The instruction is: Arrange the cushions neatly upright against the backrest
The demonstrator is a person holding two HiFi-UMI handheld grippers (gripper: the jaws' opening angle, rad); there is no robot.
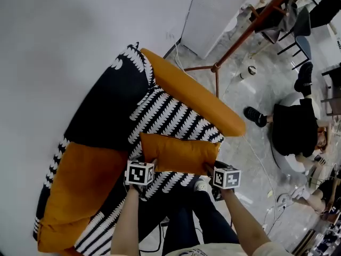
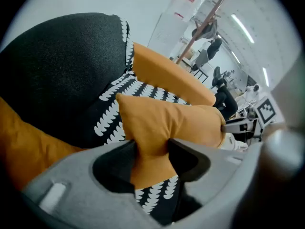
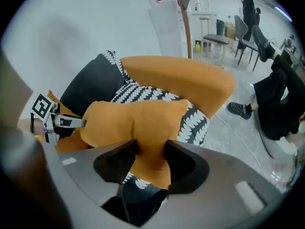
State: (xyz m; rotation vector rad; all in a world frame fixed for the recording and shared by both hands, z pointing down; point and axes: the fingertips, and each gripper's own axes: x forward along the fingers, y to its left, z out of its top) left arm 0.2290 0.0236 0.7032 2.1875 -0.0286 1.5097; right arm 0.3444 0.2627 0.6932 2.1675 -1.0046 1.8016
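Cushion [image 1: 178, 153]: plain orange, rectangular, plump, fabric bunched at both ends. Held over leaf-patterned sofa seat [image 1: 160, 116], one end pinched in left hand-held gripper [image 2: 152, 144], the other in right hand-held gripper [image 3: 151, 147].

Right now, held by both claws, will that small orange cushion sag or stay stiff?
Probably soft: the small orange cushion bunches where the left claw and right claw pinch it. Likely light; it spans between them, barely sagging.
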